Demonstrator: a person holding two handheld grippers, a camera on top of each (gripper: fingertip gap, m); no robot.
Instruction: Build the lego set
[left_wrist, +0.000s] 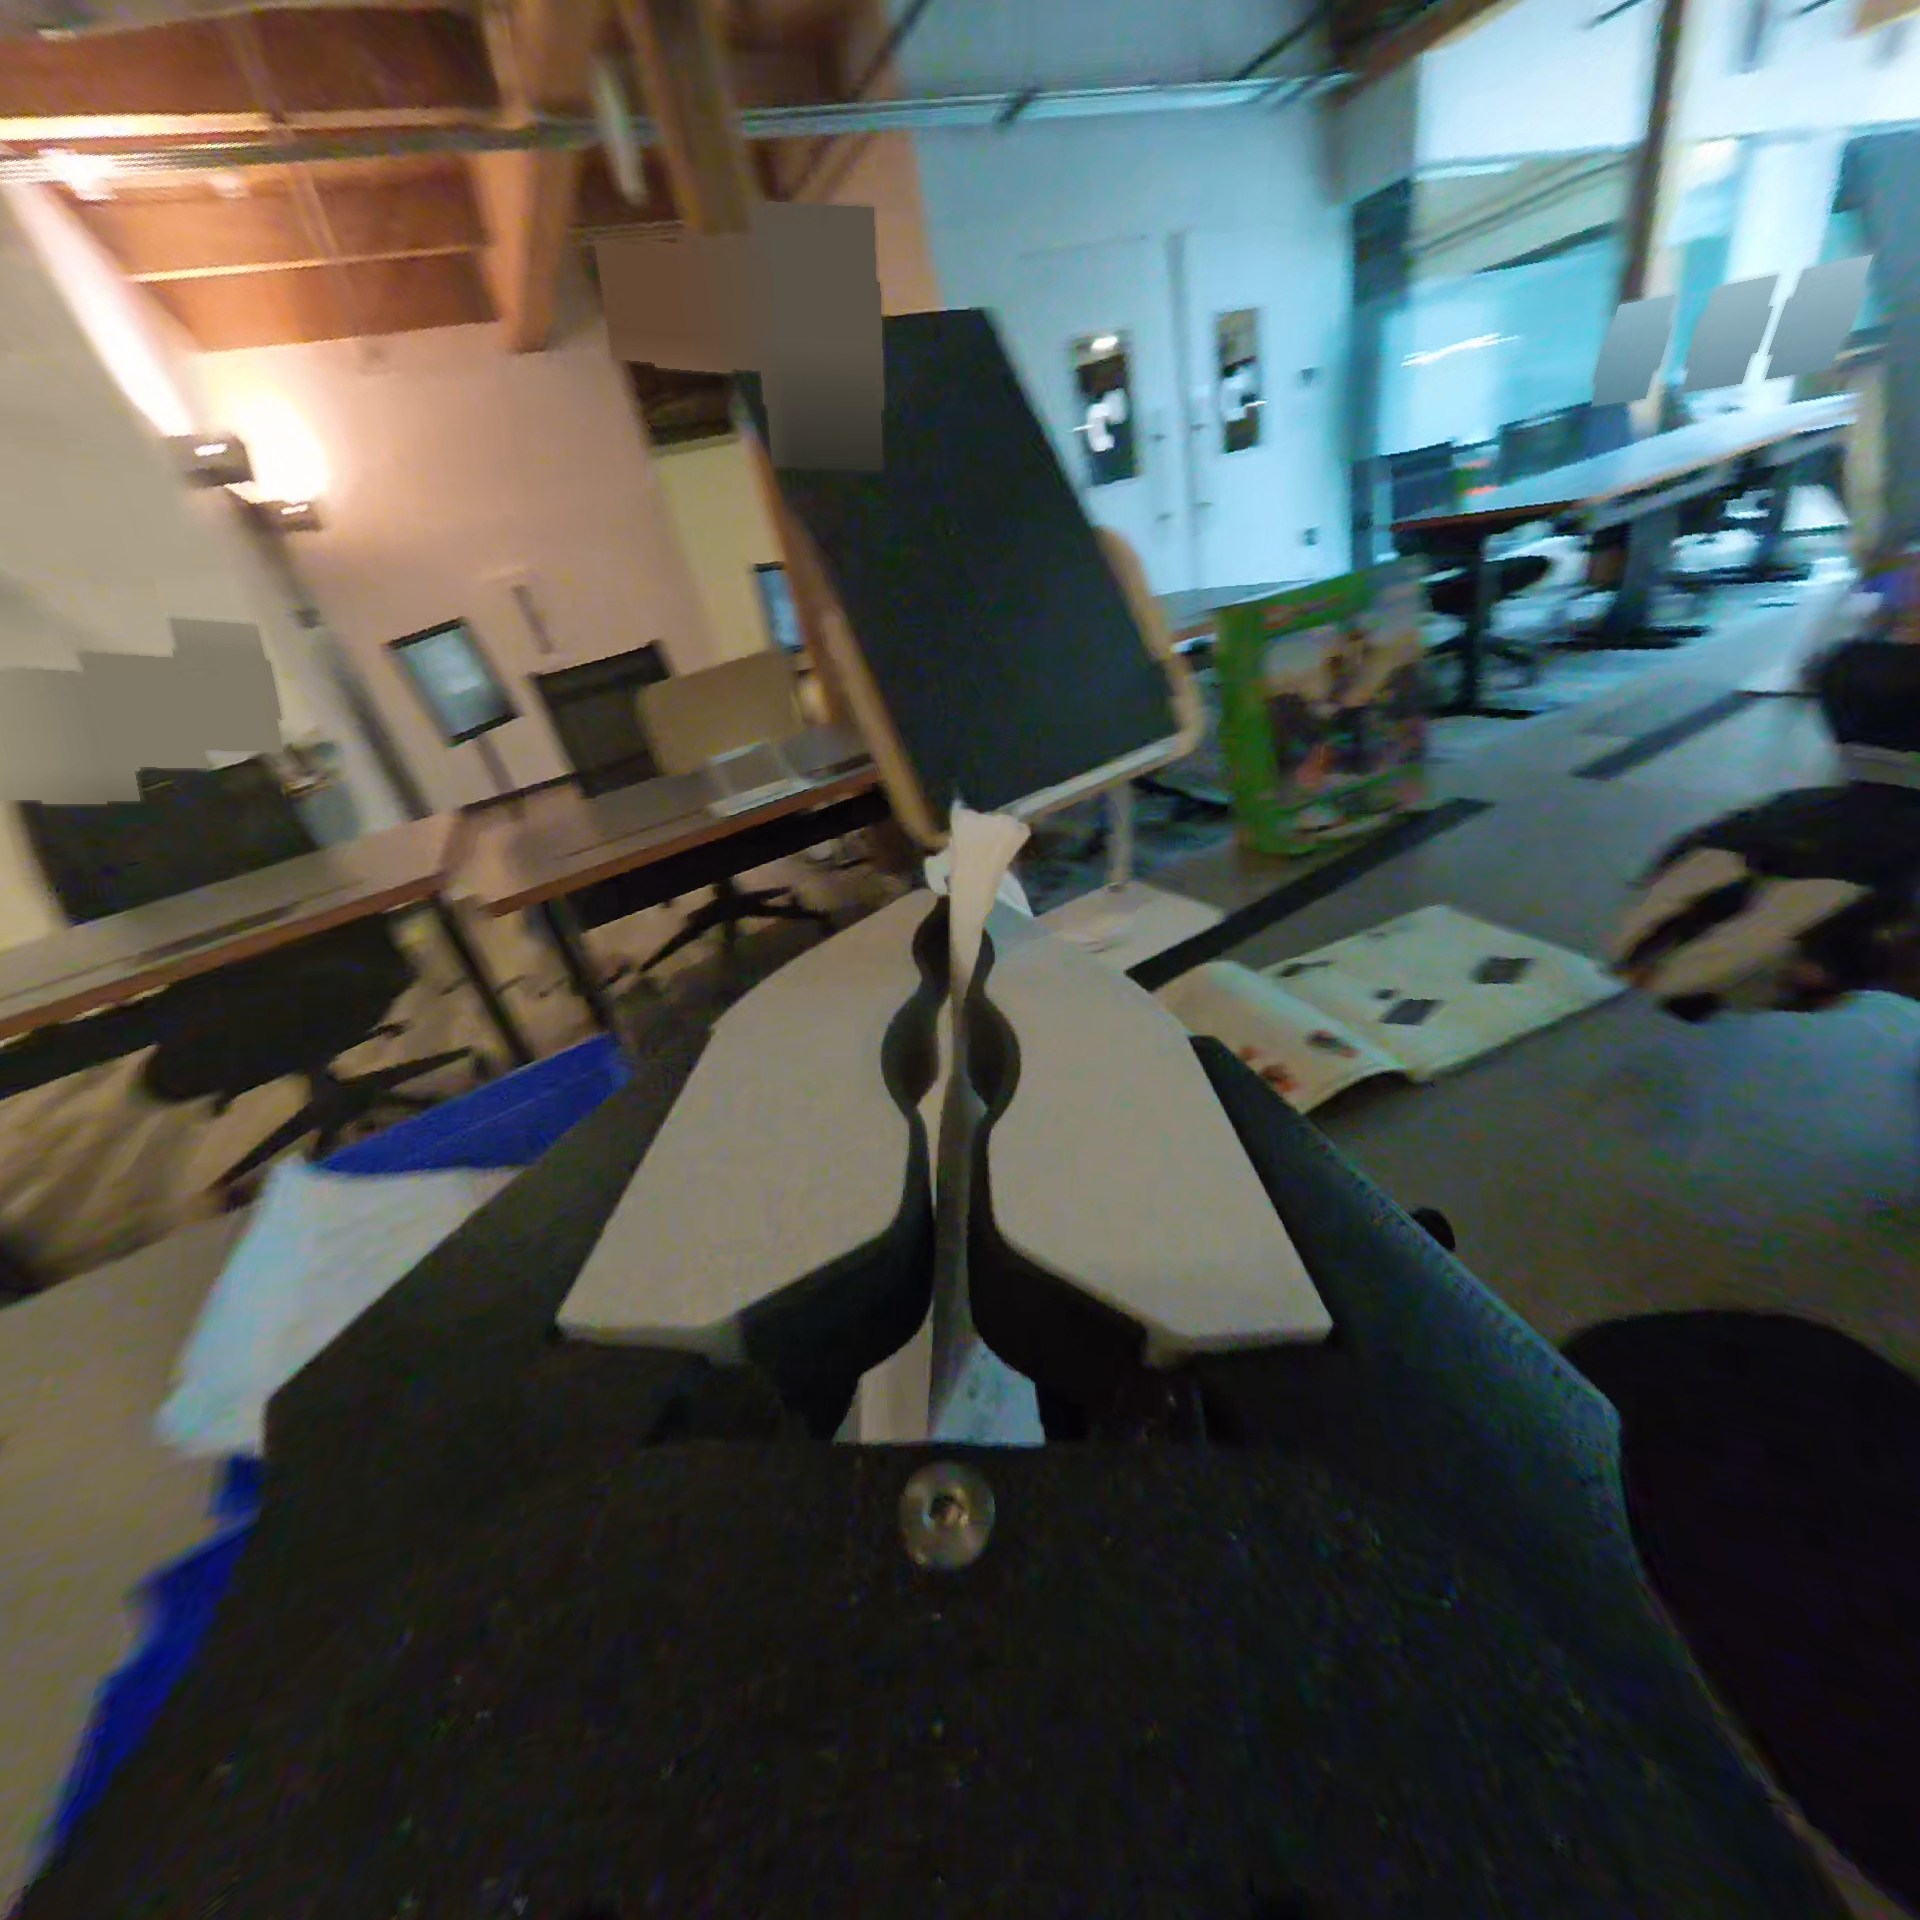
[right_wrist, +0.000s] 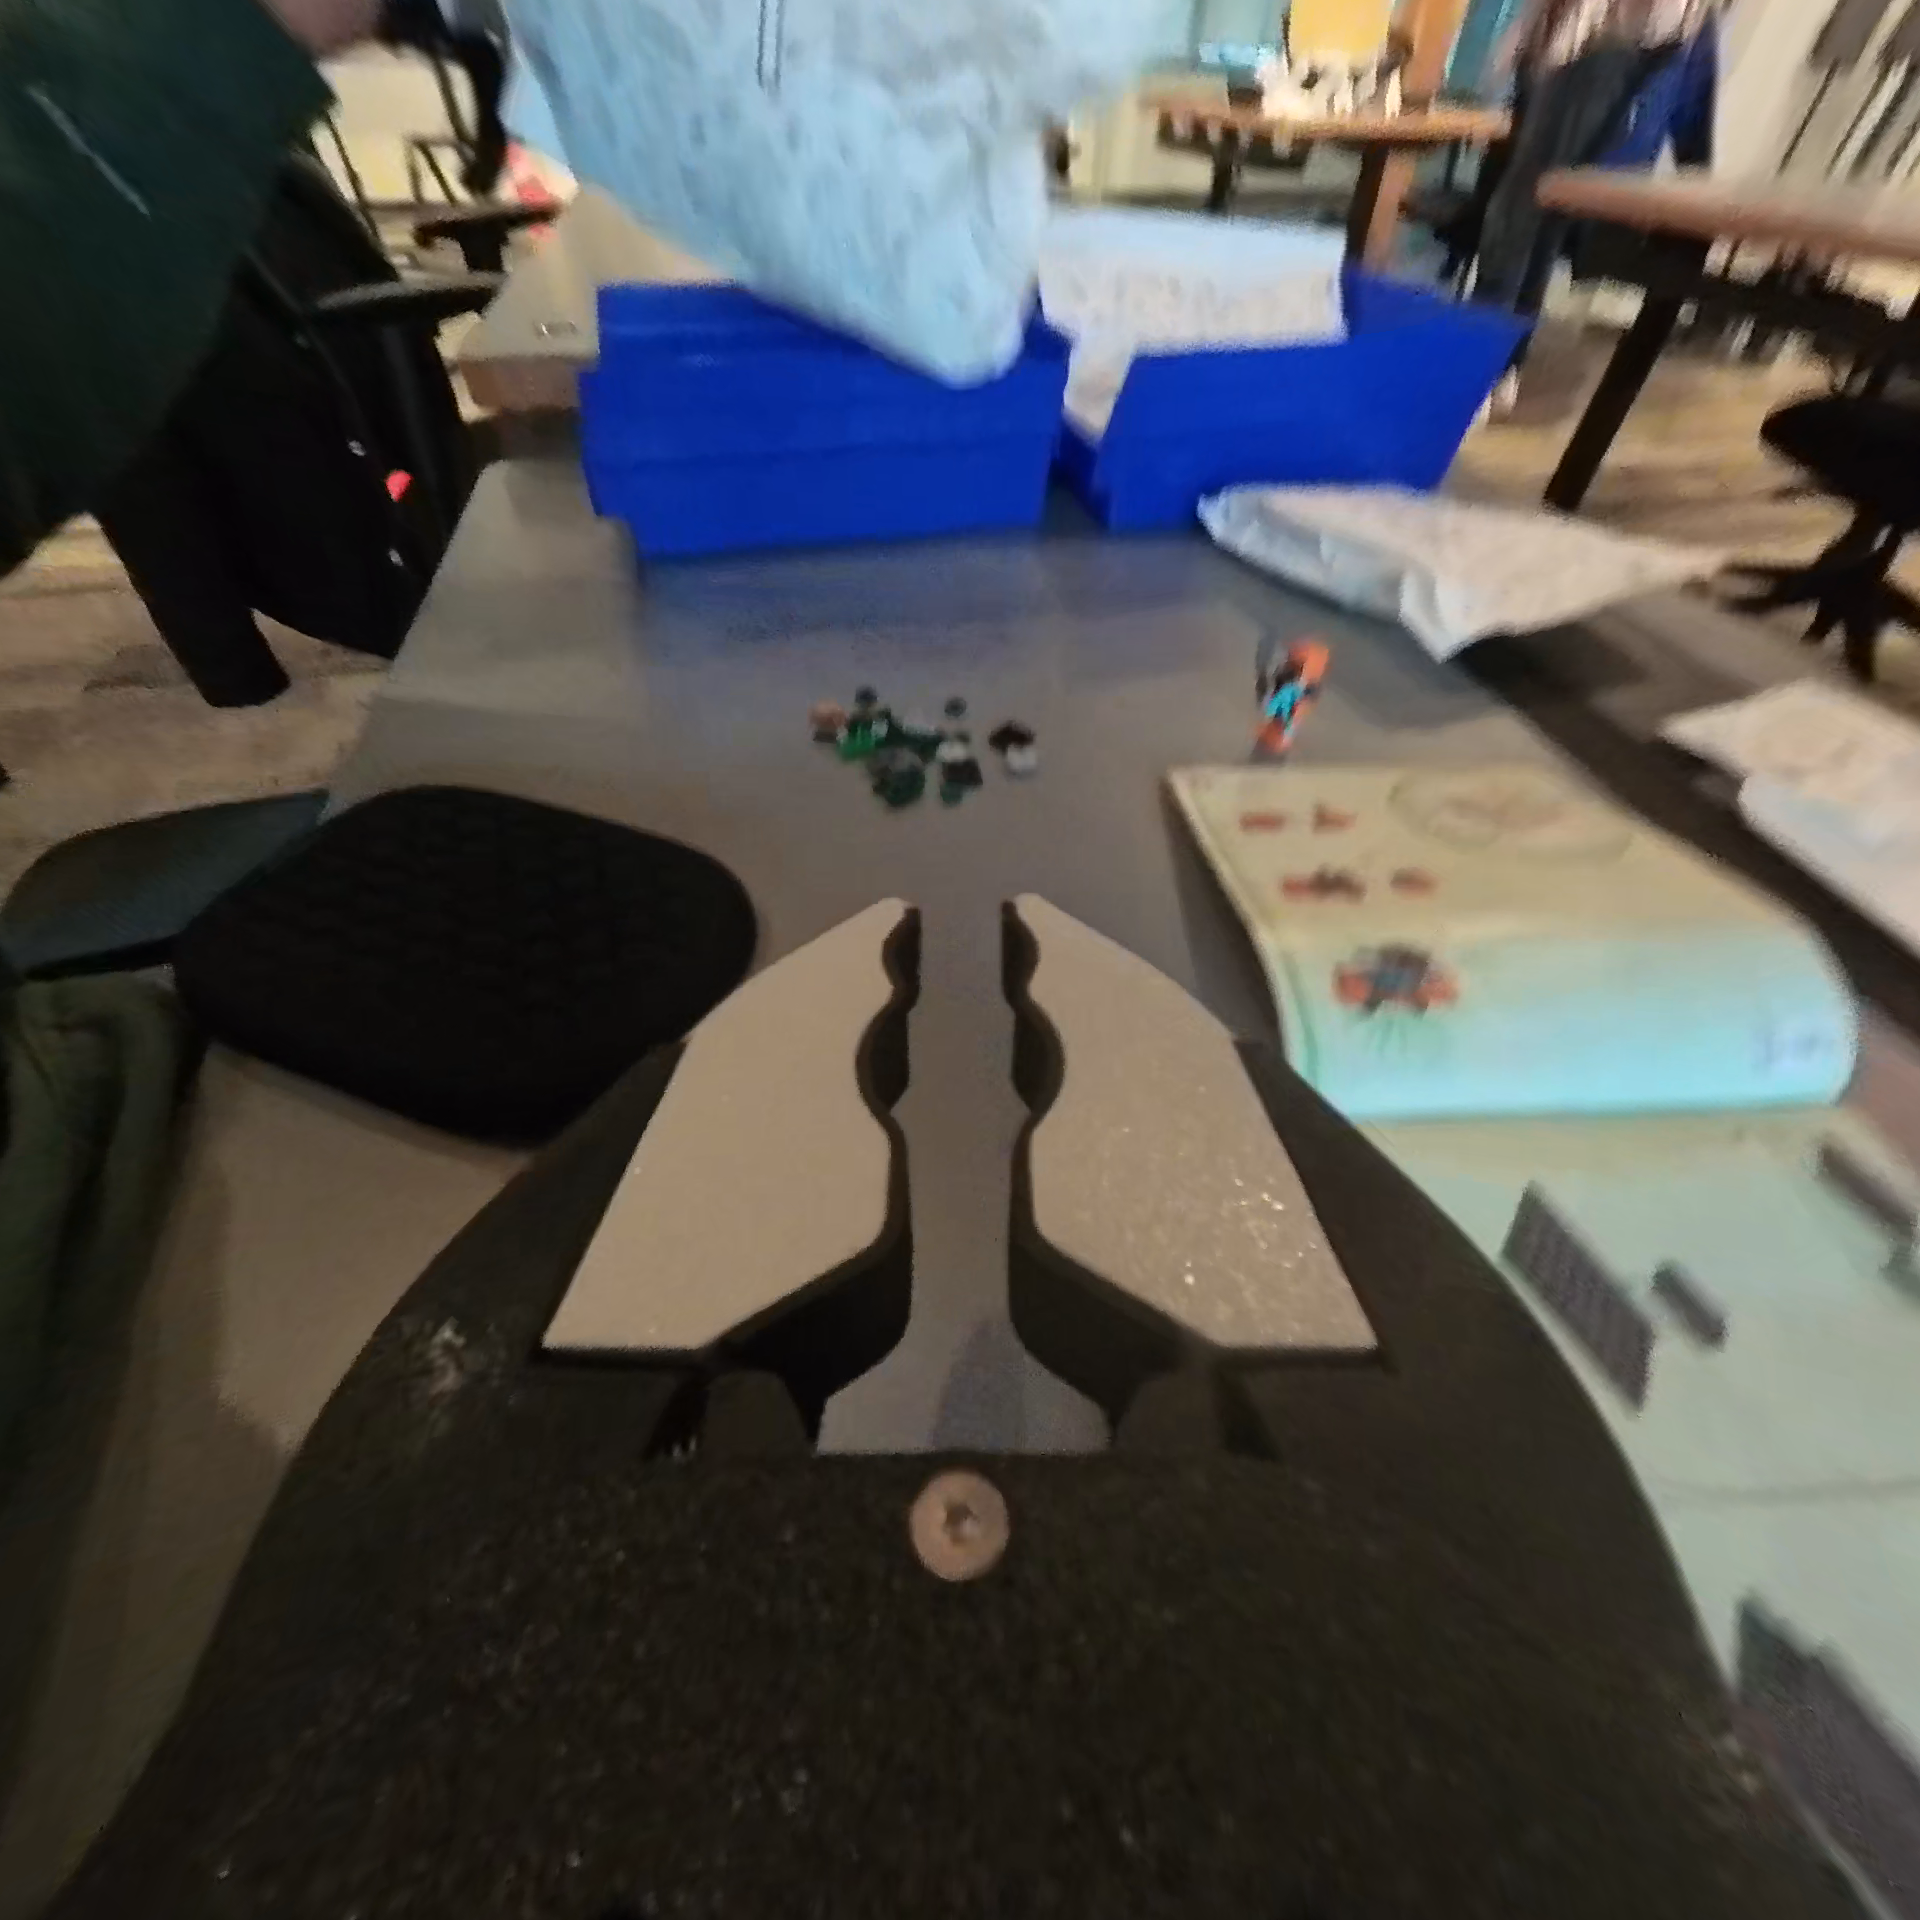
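Black housing fills the foreground of both wrist views. From where I stand, the left hand-held gripper (left_wrist: 951, 914) is clenched on a thin white bag (left_wrist: 975, 862), pinched flat between its pale fingers (left_wrist: 769, 1122) and lifted above the tabletop (right_wrist: 675, 644); the right wrist view shows a big pale blur hanging over the blue bins (right_wrist: 821, 447), probably that same bag. The right hand-held gripper (right_wrist: 961, 914) is released, a clear gap between its jaws, holding nothing.

Taking the open booklet (right_wrist: 1507, 935) as the landmark: a small pile of loose lego pieces (right_wrist: 914, 748) lies to its left, an orange-and-teal built piece (right_wrist: 1286, 707) stands just beyond its far corner, and the bins sit well behind.

My judgement is that this is a bag-emptying or clearing step, with building barely begun. Next, the bag needs putting aside, then the free gripper must reach toward the pile for a piece.
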